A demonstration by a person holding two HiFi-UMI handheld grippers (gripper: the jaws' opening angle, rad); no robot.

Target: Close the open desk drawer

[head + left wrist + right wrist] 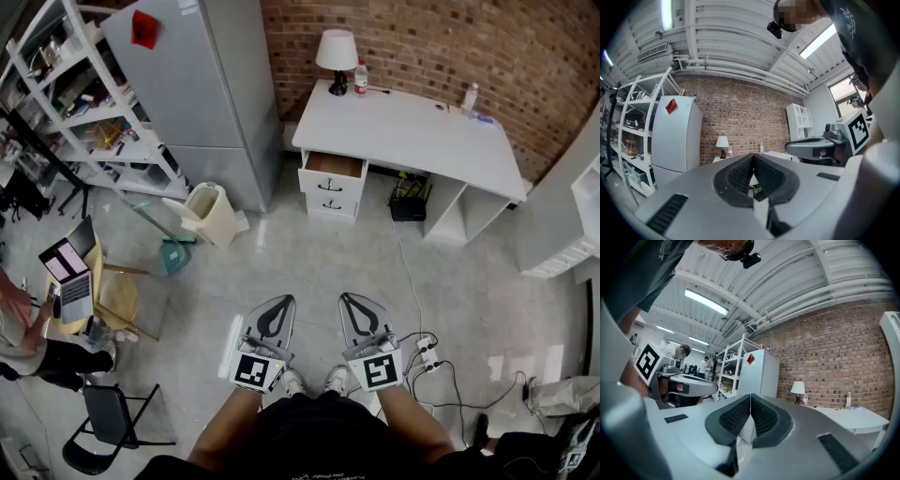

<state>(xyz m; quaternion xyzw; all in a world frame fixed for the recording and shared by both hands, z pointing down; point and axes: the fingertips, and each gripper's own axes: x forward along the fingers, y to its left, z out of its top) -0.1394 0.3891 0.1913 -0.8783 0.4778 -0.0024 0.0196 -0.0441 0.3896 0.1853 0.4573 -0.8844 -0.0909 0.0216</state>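
A white desk (412, 131) stands against the brick wall across the room. Its top left drawer (333, 167) is pulled out, showing a brown inside; a shut drawer sits below it. My left gripper (277, 302) and right gripper (354, 300) are held level side by side close to my body, far from the desk. Both are shut with nothing between the jaws. In the left gripper view the shut jaws (753, 157) point at the desk's lamp (723, 142). In the right gripper view the shut jaws (750, 397) face the brick wall, with the desk (853, 416) at right.
A grey fridge (202, 84) stands left of the desk, beside a white shelf rack (84, 94). A cream bin (211, 214) and a broom head (173, 255) lie on the floor ahead left. Cables and a power strip (427, 352) lie right of my feet. A seated person with a laptop (66, 281) is at left.
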